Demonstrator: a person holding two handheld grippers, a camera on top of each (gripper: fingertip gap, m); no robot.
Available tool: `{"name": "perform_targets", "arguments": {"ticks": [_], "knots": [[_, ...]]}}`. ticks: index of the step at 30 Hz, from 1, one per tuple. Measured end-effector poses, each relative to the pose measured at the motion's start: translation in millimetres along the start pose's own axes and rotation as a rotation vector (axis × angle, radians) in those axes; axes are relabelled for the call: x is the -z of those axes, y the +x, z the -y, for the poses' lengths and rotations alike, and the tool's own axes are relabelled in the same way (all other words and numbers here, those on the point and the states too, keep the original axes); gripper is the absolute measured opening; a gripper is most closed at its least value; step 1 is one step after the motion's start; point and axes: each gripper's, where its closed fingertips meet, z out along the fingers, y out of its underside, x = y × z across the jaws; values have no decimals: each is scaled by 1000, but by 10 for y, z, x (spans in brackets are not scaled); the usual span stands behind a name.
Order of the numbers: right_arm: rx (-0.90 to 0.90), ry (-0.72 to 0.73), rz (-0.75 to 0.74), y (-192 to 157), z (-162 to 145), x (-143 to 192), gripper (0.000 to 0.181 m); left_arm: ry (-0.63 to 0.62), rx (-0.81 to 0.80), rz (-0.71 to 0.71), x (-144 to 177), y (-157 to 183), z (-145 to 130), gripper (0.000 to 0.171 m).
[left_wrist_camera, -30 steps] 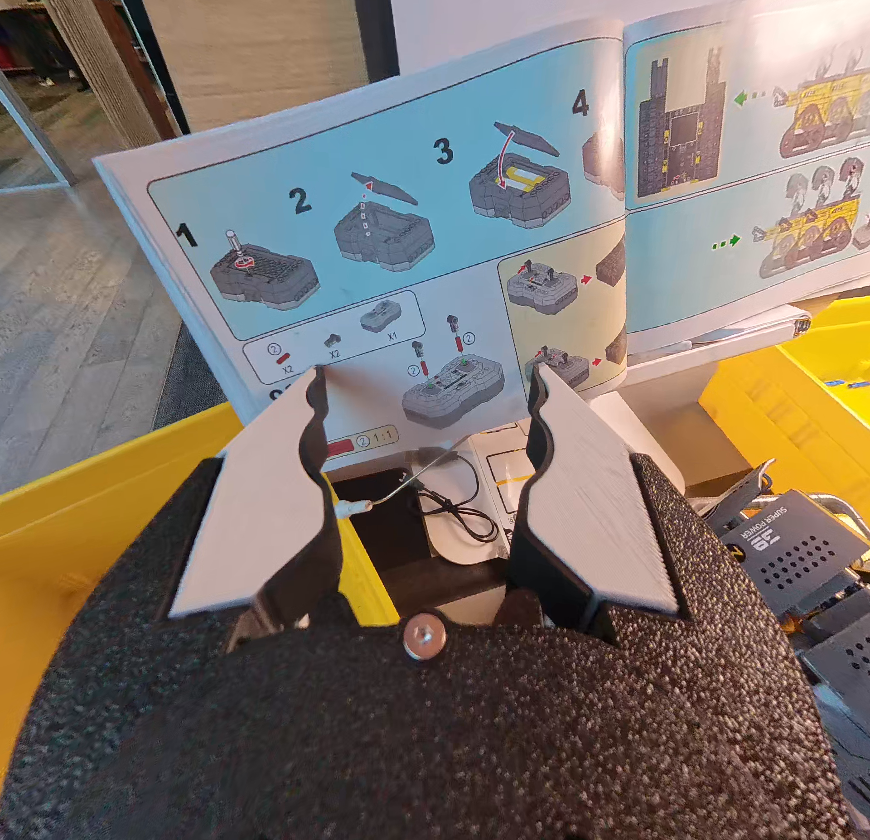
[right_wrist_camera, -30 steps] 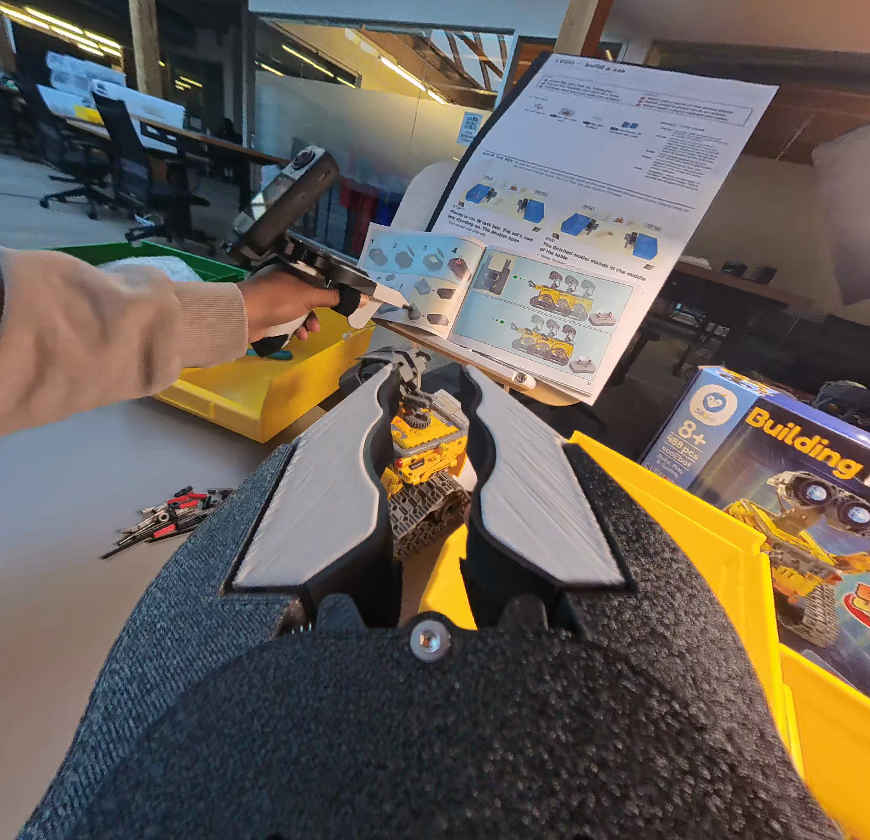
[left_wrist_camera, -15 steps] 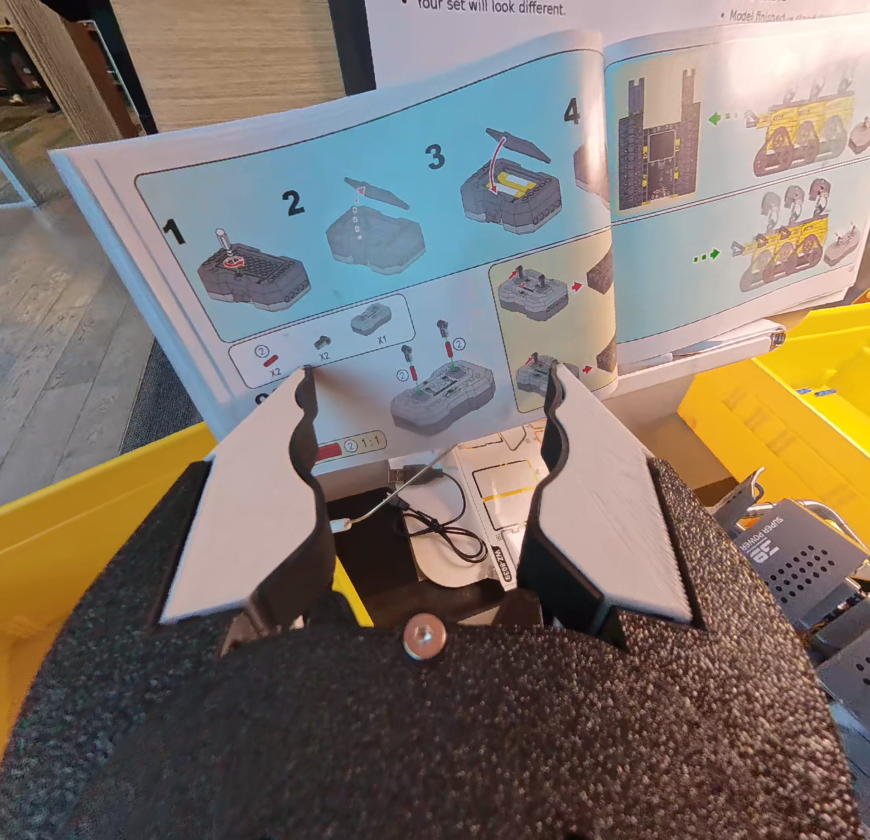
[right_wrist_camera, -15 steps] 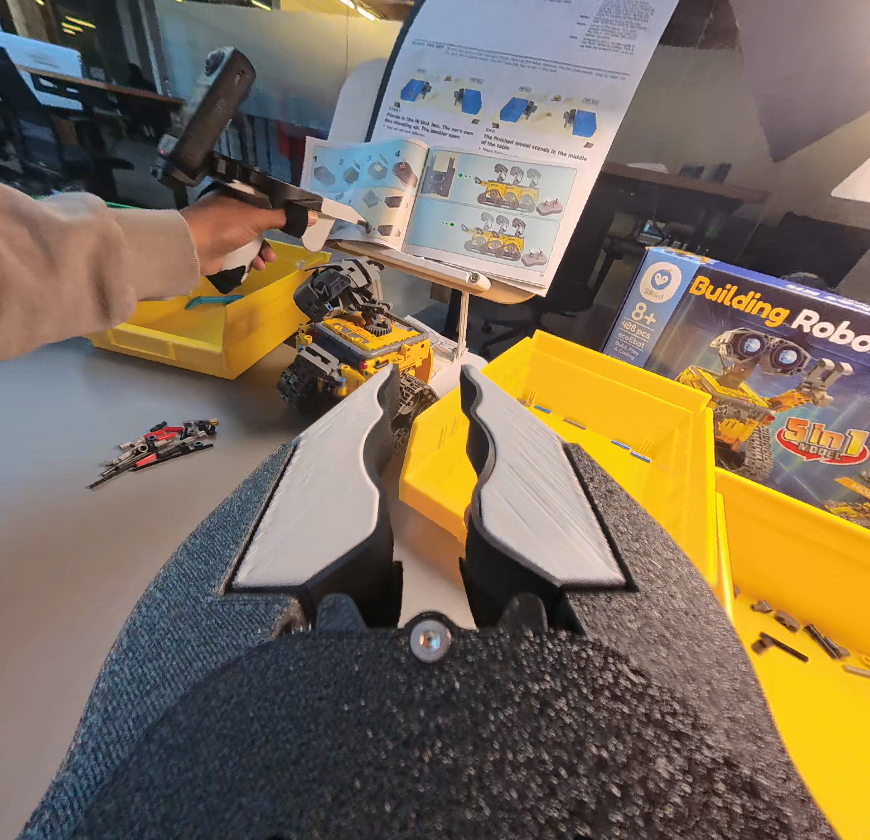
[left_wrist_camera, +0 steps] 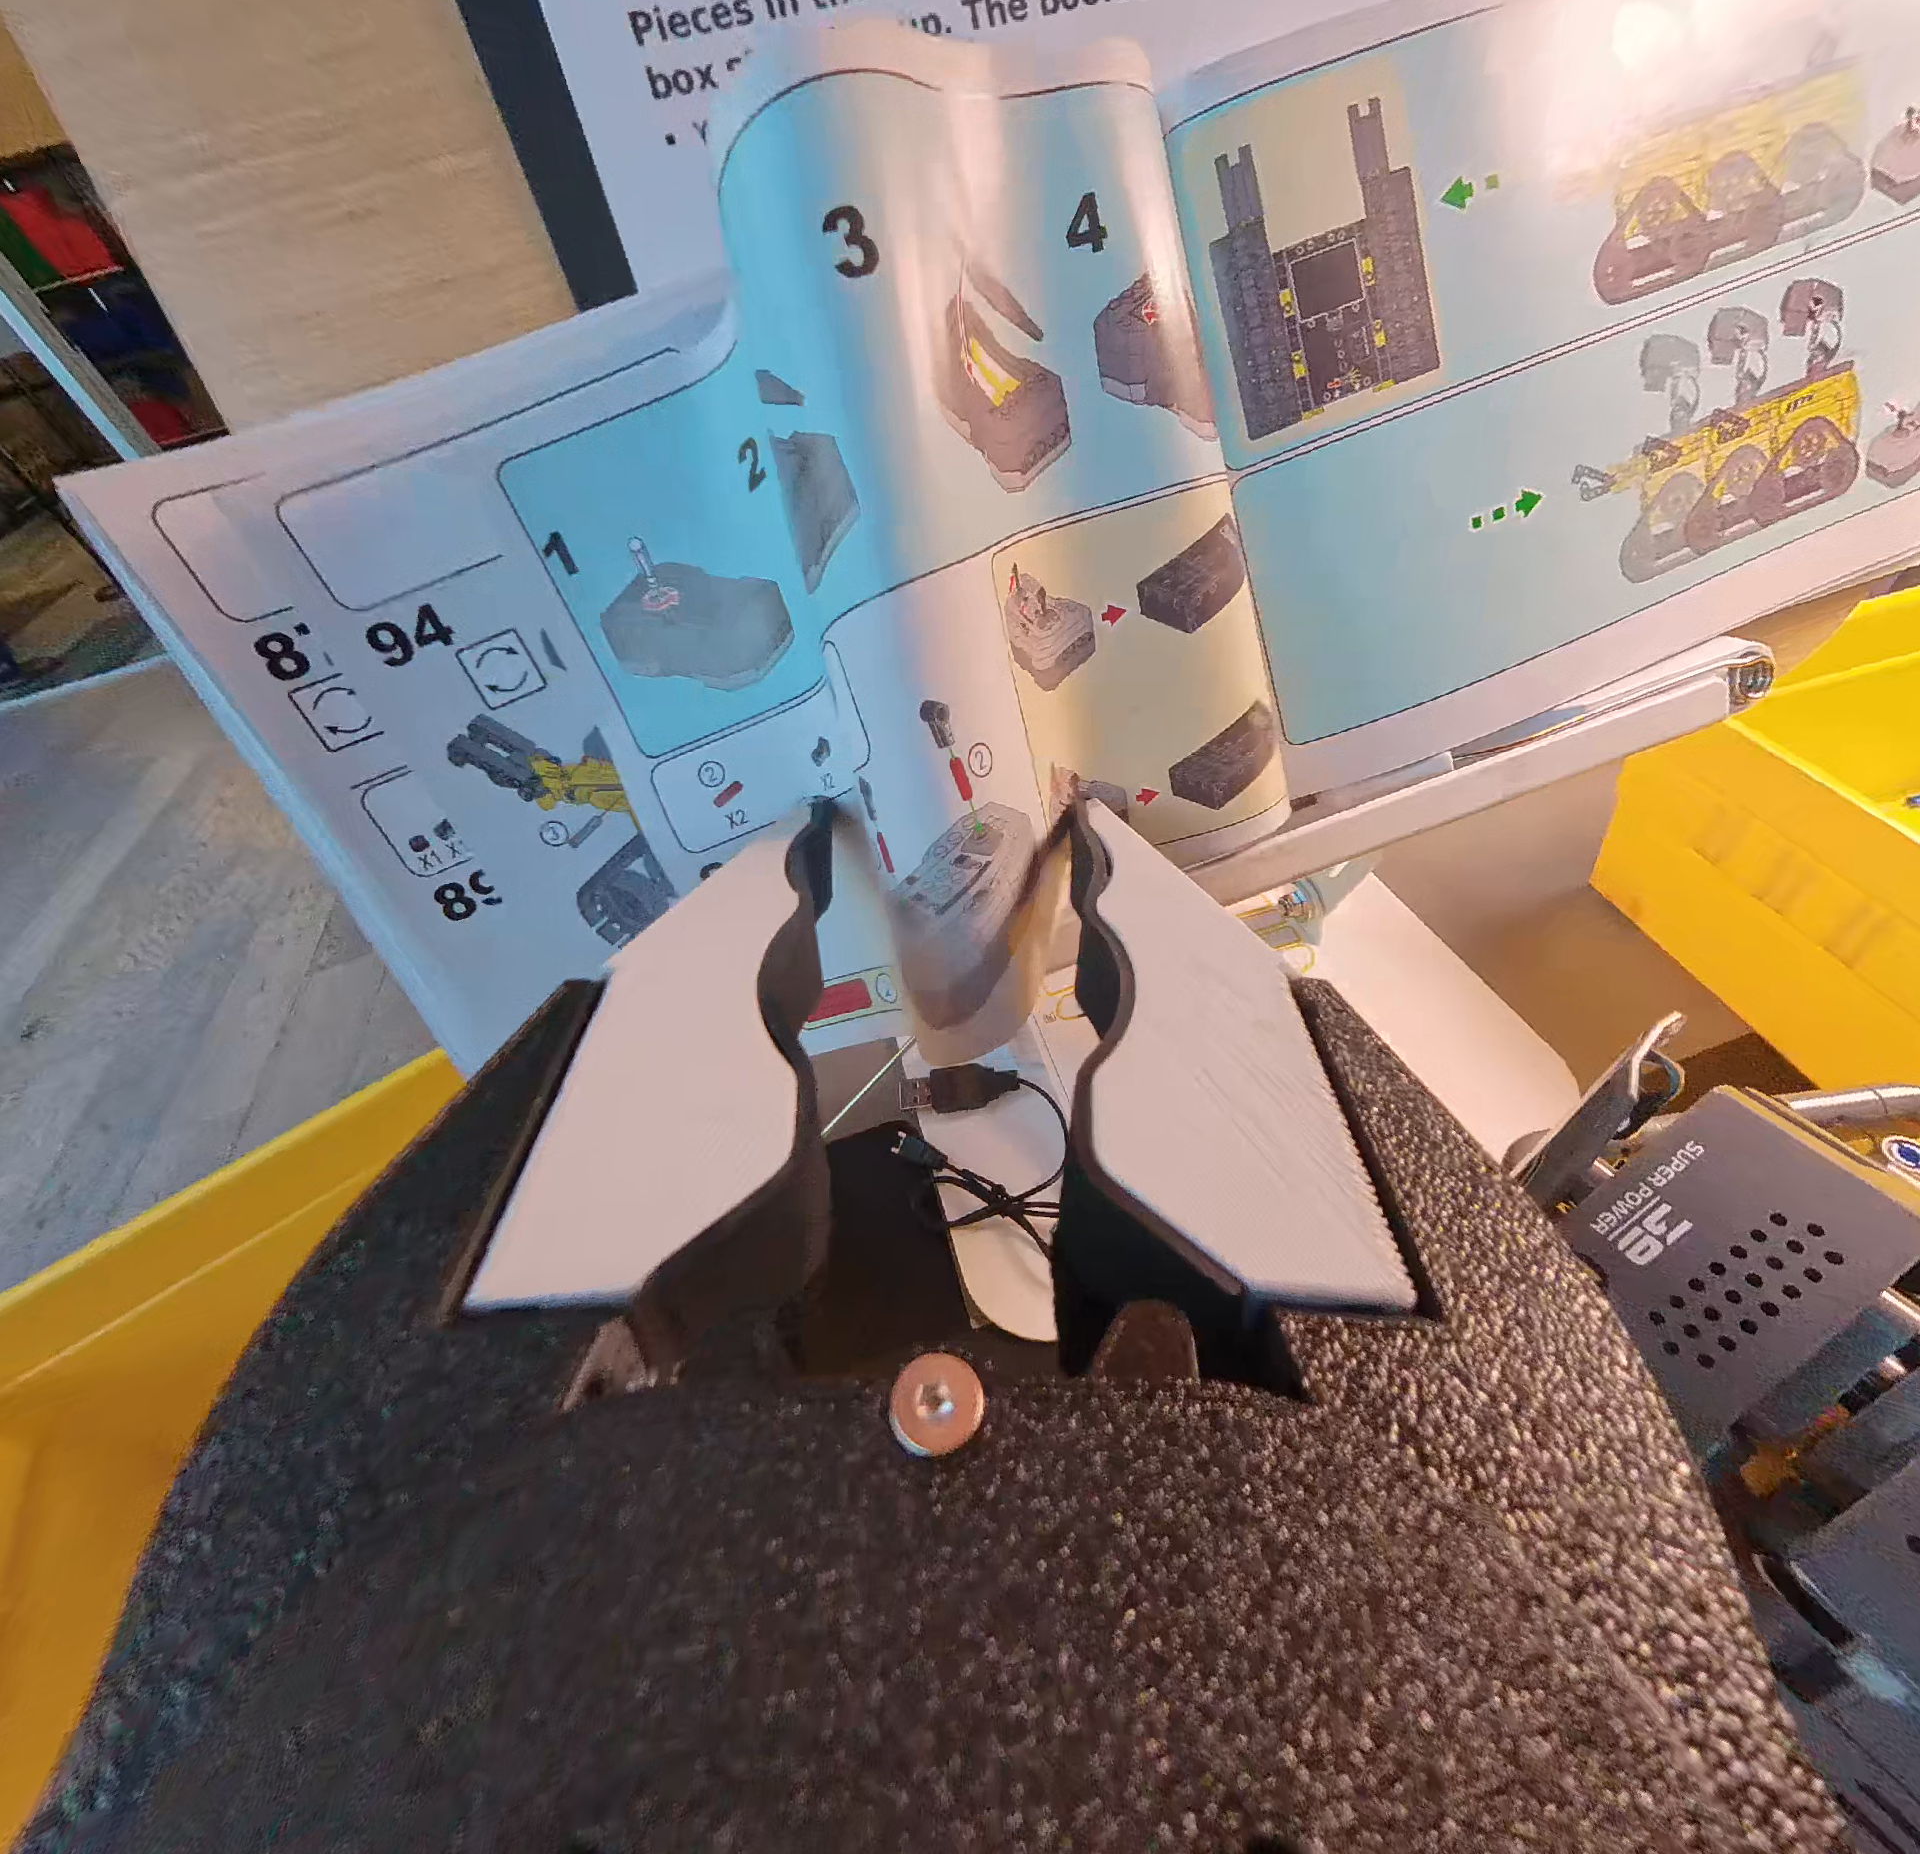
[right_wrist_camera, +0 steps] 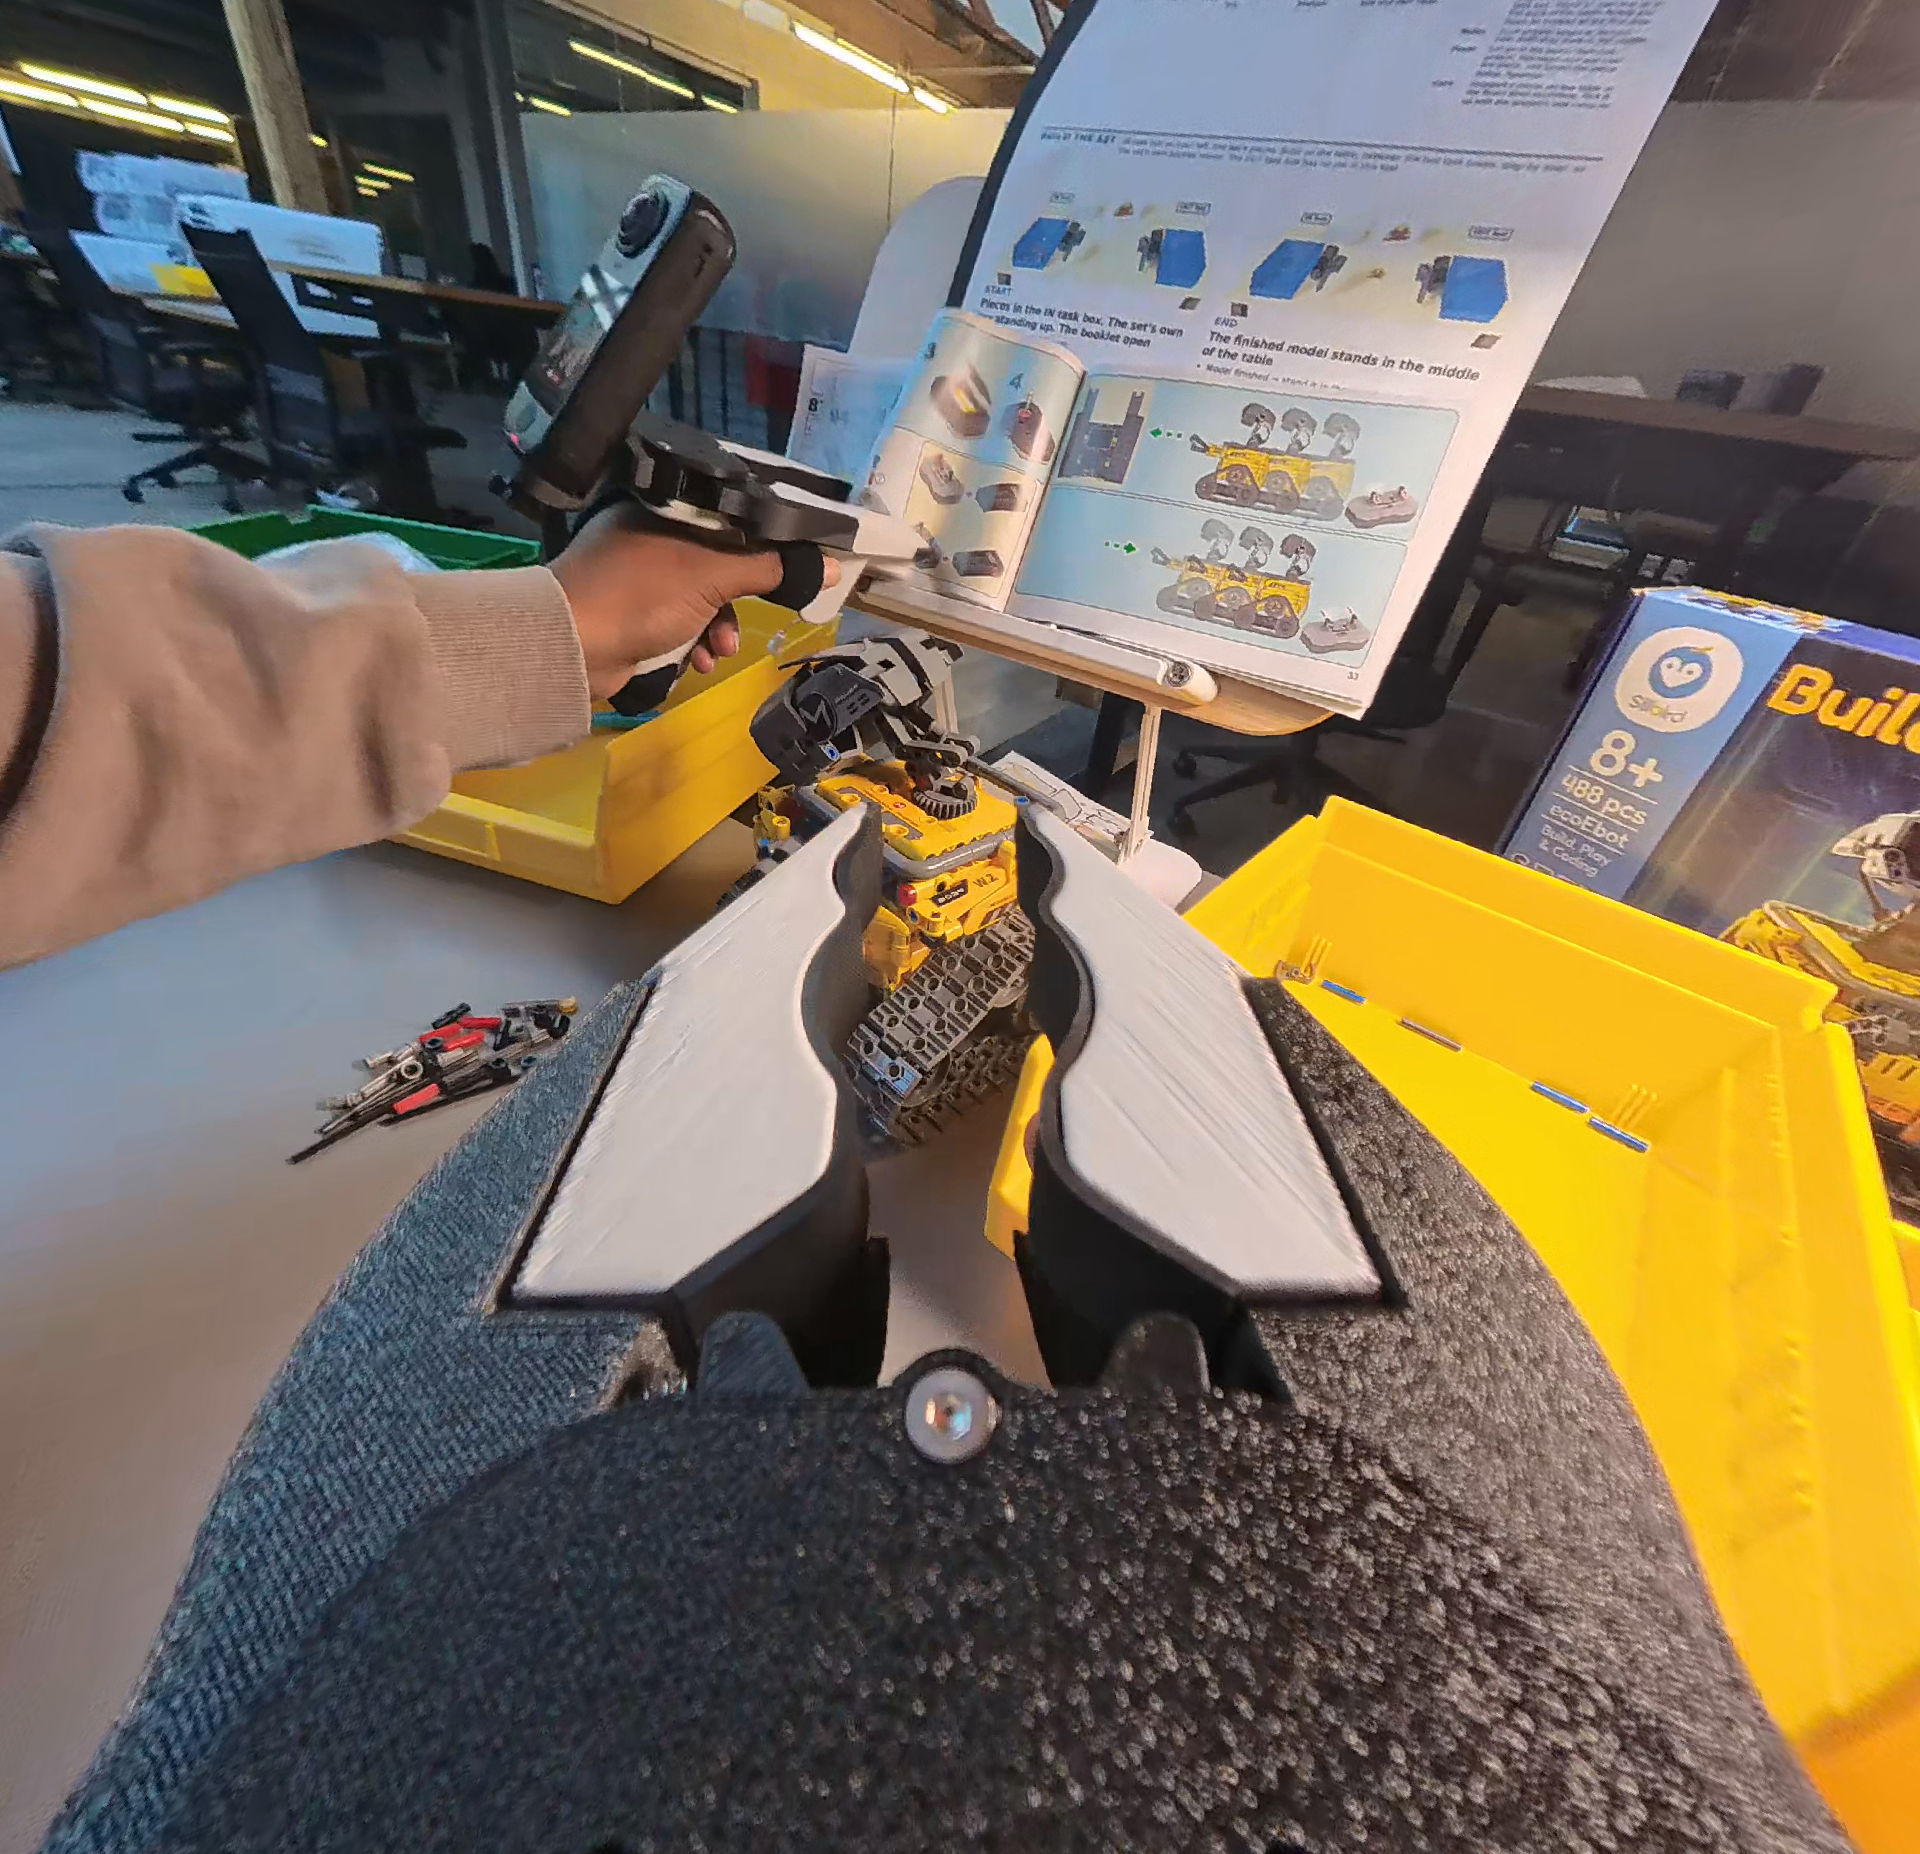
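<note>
An open instruction booklet [left_wrist_camera: 1455,402] stands on a white stand. Its left page [left_wrist_camera: 935,433] is lifted and curls rightward, and the page's lower edge hangs between the jaws of my left gripper [left_wrist_camera: 951,817], which is open. The page beneath [left_wrist_camera: 416,661] is uncovered. The right wrist view shows that gripper [right_wrist_camera: 904,552] in a person's hand at the booklet [right_wrist_camera: 1195,495]. My right gripper [right_wrist_camera: 942,817] is open and empty. It hovers just in front of a yellow and grey tracked brick robot [right_wrist_camera: 935,869] on the table.
A yellow bin [right_wrist_camera: 1507,1025] lies right of the robot, with a boxed building set [right_wrist_camera: 1714,765] behind it. Another yellow bin [right_wrist_camera: 623,796] sits at the left under the left gripper. Loose pins [right_wrist_camera: 447,1066] lie on the table. A cable [left_wrist_camera: 987,1129] lies under the stand. Some 35 cm of space lies between my two pairs of fingers.
The booklet's left page has lifted and curled to the right between the left gripper's jaws, uncovering the page below. The right gripper has moved closer to the robot model.
</note>
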Motion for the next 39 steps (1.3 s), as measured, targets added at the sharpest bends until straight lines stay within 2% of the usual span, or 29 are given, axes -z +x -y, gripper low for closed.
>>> {"name": "perform_targets", "arguments": {"ticks": [3, 5, 8, 13, 19, 24, 27, 30, 33, 36, 39], "knots": [[-3, -2, 15, -30, 24, -69, 25, 11, -34, 1, 22, 20, 32, 33], [3, -2, 22, -62, 50, -90, 26, 15, -53, -23, 48, 64, 53, 12], [19, -6, 26, -105, 67, -97, 26, 19, -71, -56, 81, 135, 85, 2], [26, -7, 29, -140, 96, -116, 26, 65, -76, -111, 203, 276, 224, 0], [37, 2, 53, -123, 207, -321, 26, 164, -79, -219, 399, 702, 481, 9], [99, -25, 58, 27, 261, -778, 27, 189, -88, -258, 423, 948, 599, 21], [161, -65, 20, 219, 216, -1152, 31, 188, -57, -318, 420, 1033, 640, 35], [220, -114, 12, 319, 101, -1586, 40, 195, -3, -373, 416, 1022, 701, 26], [245, -202, 11, 363, -128, -2046, 45, 131, -11, -371, 299, 934, 624, 0], [190, -247, 31, 376, -270, -2304, 48, 62, -41, -382, 201, 859, 461, 0], [170, -219, 64, 335, -235, -2325, 48, 72, -29, -432, 248, 812, 411, 3]]}}
